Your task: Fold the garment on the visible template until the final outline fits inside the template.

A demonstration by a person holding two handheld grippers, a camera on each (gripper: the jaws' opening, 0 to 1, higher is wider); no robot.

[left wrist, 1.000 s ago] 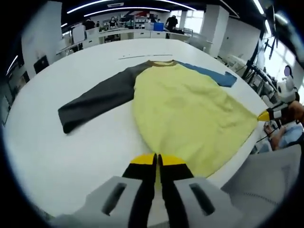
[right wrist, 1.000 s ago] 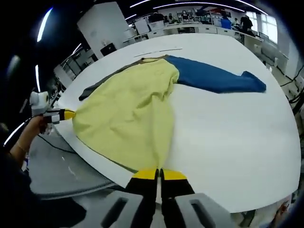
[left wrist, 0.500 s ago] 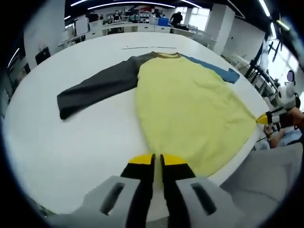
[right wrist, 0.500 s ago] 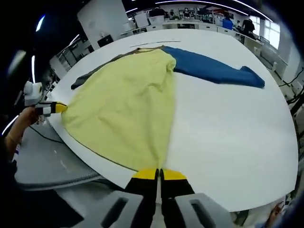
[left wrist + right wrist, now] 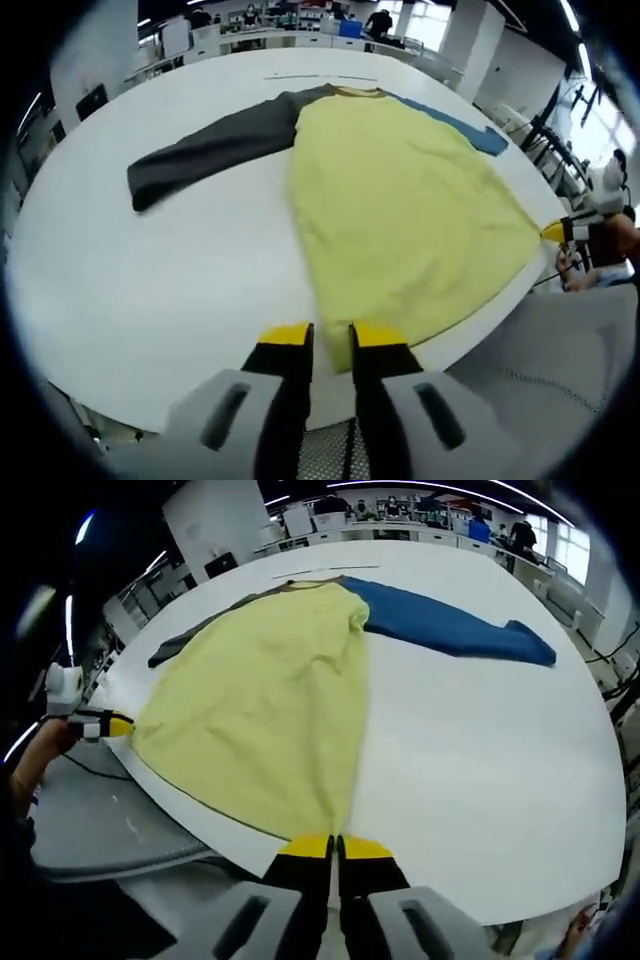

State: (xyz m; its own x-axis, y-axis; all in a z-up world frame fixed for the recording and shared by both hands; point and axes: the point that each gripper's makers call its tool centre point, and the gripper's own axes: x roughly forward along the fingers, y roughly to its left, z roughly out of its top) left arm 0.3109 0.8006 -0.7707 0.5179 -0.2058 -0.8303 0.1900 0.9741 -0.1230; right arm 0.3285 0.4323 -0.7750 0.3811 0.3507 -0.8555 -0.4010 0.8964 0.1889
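Your raglan shirt point(image 5: 400, 210) lies spread flat on the white surface point(image 5: 150, 290). Your right claw point(image 5: 334, 848) pinches one hem corner to hold the fabric taut; your left claw point(image 5: 328, 340) has released, jaws parted.

White table point(image 5: 150, 300), large rounded top, plain surface. Garment point(image 5: 400, 210) lies flat on it: yellow body from centre to 4 o'clock in the left gripper view, hem overhanging the near table edge. Dark grey sleeve point(image 5: 210, 150) spread toward 10 o'clock, blue sleeve point(image 5: 450, 630) toward 2 o'clock in the right gripper view. Thin line point(image 5: 320, 76) on table past the collar at 12 o'clock.
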